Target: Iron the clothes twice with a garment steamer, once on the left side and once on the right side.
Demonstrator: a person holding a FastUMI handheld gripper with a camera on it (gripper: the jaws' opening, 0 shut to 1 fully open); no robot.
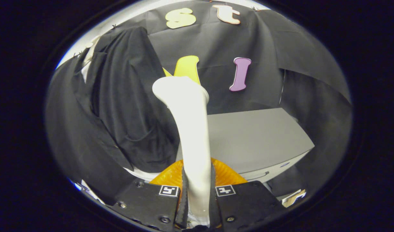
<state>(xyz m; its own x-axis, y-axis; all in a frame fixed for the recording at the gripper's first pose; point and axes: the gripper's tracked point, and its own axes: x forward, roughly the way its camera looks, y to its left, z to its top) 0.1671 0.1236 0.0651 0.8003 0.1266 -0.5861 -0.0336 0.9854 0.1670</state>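
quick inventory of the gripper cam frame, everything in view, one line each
garment steamer: 1, white, handle clamped between the fingers, head rising up ahead of them
orange part: 1, translucent orange, ribbed, low behind the steamer handle just ahead of the fingers; cannot tell what it belongs to
dark garment: 1, black, hanging to the left of the steamer head, against the booth wall
table: 1, grey, beyond the fingers to the right of the steamer
booth wall: black cloth, behind everything
pale scrap: 1, whitish, low at the right beside the claw; too small to identify
claw: 1, fingers closed on the steamer handle, both pressing its sides
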